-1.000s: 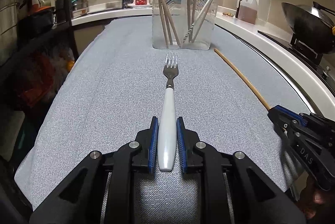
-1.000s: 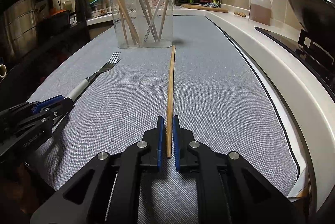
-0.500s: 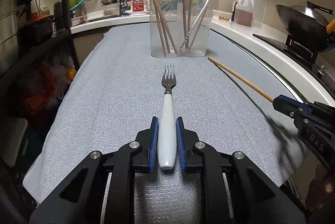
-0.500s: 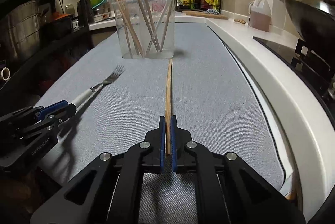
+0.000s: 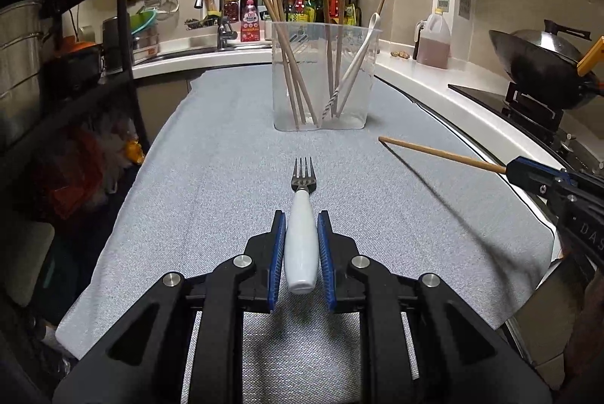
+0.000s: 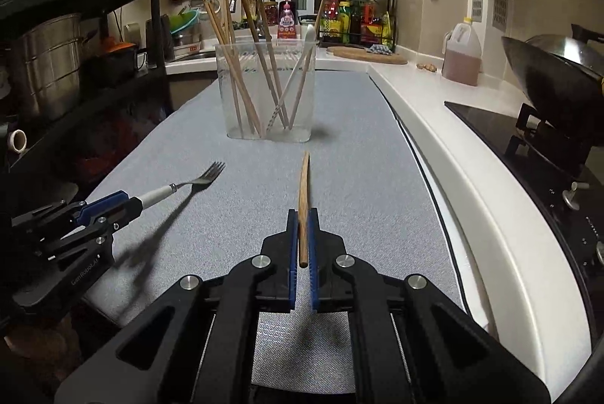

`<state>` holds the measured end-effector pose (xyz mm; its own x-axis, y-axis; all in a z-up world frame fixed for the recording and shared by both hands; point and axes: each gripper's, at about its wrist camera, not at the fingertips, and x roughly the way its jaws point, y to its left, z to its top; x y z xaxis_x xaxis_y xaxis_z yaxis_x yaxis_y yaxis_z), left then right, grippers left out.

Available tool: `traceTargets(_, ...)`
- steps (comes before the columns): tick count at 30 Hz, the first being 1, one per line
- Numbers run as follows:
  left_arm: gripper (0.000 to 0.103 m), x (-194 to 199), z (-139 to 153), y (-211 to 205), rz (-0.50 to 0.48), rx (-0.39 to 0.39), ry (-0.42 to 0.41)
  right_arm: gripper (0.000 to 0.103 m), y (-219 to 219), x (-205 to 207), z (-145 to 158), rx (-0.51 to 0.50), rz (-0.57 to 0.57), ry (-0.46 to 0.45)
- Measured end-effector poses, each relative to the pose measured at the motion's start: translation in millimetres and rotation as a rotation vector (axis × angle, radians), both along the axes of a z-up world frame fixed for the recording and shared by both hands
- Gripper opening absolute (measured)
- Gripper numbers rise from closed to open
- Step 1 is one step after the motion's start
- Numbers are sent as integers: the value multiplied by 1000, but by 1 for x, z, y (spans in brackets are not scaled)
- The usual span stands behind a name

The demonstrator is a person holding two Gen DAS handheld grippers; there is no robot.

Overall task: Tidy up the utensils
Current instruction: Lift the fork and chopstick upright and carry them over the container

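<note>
Left wrist view shows the left gripper [image 5: 301,221] clamped on the white handle of a fork [image 5: 302,215], its blue pads pressed against both sides and the tines pointing ahead, raised above the grey mat [image 5: 211,177]. Straight ahead on the mat stands a clear plastic container [image 5: 321,75] with several wooden chopsticks [image 5: 290,64] and a white spoon [image 5: 356,64] leaning inside it. Off to the right, the right gripper [image 6: 301,219] is closed on a single wooden chopstick [image 6: 303,185], held near its back end with the tip aimed toward the container, also lifted off the mat and casting a shadow beneath. Both utensils are short of the container. A wok [image 5: 540,64] sits on the stove at the far right.
</note>
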<state>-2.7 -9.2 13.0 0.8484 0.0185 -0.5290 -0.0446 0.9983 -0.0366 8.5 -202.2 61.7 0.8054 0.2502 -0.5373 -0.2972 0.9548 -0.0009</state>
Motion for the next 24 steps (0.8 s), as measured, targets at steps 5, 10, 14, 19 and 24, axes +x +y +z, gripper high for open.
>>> traceTargets(5, 18, -3, 6, -1, -7, 4, -27, 5, -1, -5, 22, 13, 2, -44)
traceTargets(10, 18, 0, 14, 0, -8, -27, -12, 5, 1, -6, 46, 10, 7, -103)
traceTargets(14, 18, 2, 24, 0, -3, -41, -6, 5, 1, -5, 63, 15, 14, -131)
traceTargets(19, 18, 5, 35, 0, -3, -40, -15, 5, 2, -1, 79, 33, 18, -137)
traceTargets(24, 17, 10, 53, 5, -5, -52, -32, 5, 3, 2, 98, 36, 29, -153)
